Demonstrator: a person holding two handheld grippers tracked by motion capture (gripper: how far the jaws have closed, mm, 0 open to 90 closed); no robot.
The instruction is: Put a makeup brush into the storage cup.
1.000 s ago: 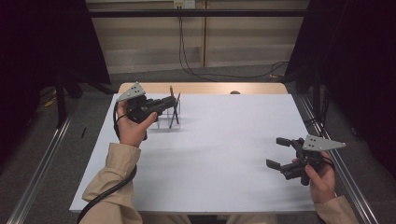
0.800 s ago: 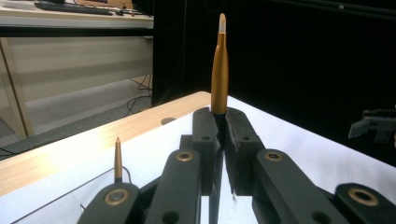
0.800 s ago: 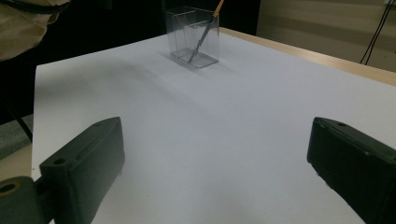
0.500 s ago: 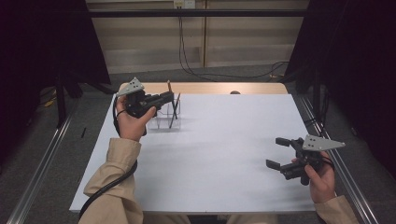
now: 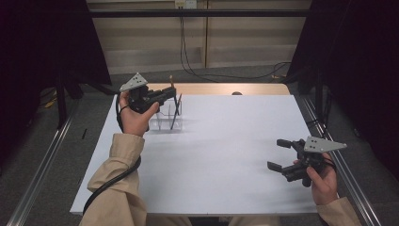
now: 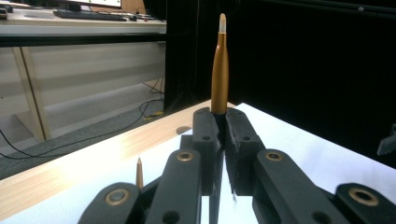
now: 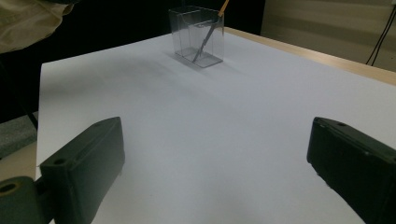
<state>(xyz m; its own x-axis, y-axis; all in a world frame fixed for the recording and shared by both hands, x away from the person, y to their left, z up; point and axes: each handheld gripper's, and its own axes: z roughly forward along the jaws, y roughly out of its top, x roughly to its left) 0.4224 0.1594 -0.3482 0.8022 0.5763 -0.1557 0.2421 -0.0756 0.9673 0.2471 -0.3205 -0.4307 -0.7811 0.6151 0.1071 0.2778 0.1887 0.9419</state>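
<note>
Clamped jaws were seen on the left gripper, closed on a gold-brown pen whose pale tip stood upright above the pads in the left gripper view. Near the bottom of the high view, both sleeved forearms were brought in over the near edge of the white table. At the right edge, close to the near corner, the right gripper was held low above the white surface, its jaws spread wide apart with nothing between them; in the right gripper view the two black pads were set far to either side, with bare white surface between. A broad stretch of open tabletop was left between the two grippers, across the whole middle of the table. Farther back, toward the far left, a clear plastic holder was placed, with a dark pen leaned inside it at a tilt. The left gripper was held just above and beside that holder, the gripped pen raised over it. Beyond the white sheet, a strip of bare wood was shown along the far table edge, and behind it black cables were trailed across the grey floor.
</note>
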